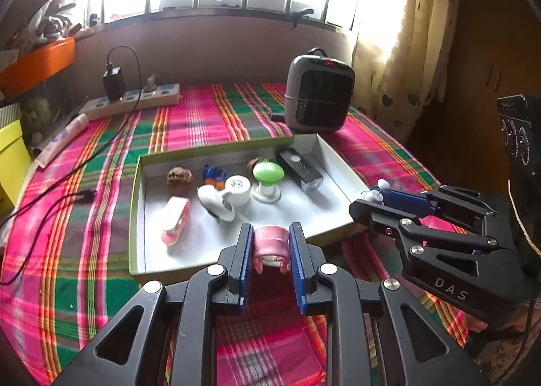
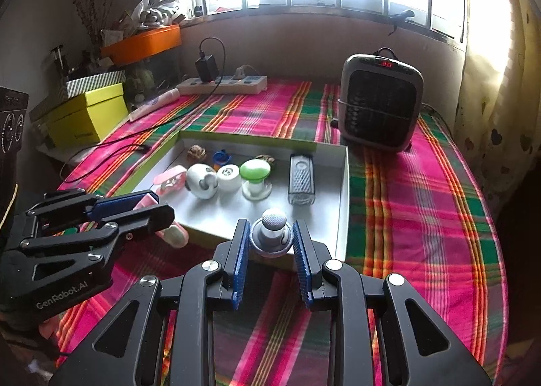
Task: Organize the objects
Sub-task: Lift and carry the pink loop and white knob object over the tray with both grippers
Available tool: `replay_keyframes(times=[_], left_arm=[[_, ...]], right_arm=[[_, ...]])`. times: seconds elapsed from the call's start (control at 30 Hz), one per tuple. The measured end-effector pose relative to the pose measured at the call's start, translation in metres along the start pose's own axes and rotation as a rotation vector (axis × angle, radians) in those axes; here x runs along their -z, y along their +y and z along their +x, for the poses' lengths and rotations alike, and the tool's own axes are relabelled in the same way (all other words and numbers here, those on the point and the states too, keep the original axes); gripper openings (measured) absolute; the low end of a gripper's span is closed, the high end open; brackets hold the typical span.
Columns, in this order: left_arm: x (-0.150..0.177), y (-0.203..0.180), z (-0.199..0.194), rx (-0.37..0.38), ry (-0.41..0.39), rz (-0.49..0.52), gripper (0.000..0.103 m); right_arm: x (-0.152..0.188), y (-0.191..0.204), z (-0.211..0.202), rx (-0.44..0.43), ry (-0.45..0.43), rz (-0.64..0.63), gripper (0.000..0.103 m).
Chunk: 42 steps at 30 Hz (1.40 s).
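Observation:
A shallow white box with green sides (image 1: 137,189) (image 2: 343,203) lies on the plaid cloth and holds several small items. My left gripper (image 1: 270,244) is shut on a pink toy (image 1: 270,245) at the box's near edge; it also shows in the right wrist view (image 2: 148,208). My right gripper (image 2: 272,240) is shut on a grey and white knobbed object (image 2: 272,230) at the box's near right corner; it also shows in the left wrist view (image 1: 378,198). In the box lie a green mushroom lamp (image 1: 267,179), a black bike light (image 1: 299,173) and a pink toy bus (image 1: 175,220).
A grey heater (image 1: 318,91) (image 2: 380,101) stands behind the box. A power strip (image 1: 132,101) with a black charger and trailing cables sits at the back left. A yellow box (image 2: 84,115) and an orange tray (image 2: 145,42) are at the left. A curtain hangs right.

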<state>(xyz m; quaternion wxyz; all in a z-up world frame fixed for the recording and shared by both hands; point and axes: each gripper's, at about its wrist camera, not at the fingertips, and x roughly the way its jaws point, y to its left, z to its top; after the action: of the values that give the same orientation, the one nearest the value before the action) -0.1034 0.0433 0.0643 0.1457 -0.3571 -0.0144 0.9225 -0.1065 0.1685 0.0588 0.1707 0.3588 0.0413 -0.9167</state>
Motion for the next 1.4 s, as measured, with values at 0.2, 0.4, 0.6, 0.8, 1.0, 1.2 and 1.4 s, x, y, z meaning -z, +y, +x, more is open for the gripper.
replay_keyframes(times=[0.2,0.4,0.6,0.8,1.0,1.2,1.4], left_arm=[[-0.008,0.000,0.008,-0.003,0.003,0.009,0.019],[-0.013,0.004,0.019,-0.012,0.015,0.009,0.019],[-0.016,0.009,0.029,-0.014,0.029,-0.005,0.019],[-0.018,0.010,0.043,-0.013,0.060,-0.003,0.019],[-0.018,0.011,0.050,-0.016,0.070,-0.001,0.019],[-0.019,0.011,0.057,-0.021,0.080,-0.003,0.019],[-0.020,0.012,0.062,-0.028,0.083,0.000,0.019]], right_arm=[[-0.006,-0.005,0.007,-0.001,0.005,0.007,0.027],[-0.009,-0.007,0.014,-0.004,0.013,0.010,0.027],[-0.011,-0.013,0.021,-0.007,0.023,0.026,0.027],[-0.013,-0.014,0.031,-0.013,0.044,0.029,0.027],[-0.013,-0.017,0.039,-0.013,0.061,0.037,0.027],[-0.014,-0.018,0.047,-0.010,0.072,0.039,0.027],[-0.013,-0.020,0.053,-0.011,0.084,0.042,0.027]])
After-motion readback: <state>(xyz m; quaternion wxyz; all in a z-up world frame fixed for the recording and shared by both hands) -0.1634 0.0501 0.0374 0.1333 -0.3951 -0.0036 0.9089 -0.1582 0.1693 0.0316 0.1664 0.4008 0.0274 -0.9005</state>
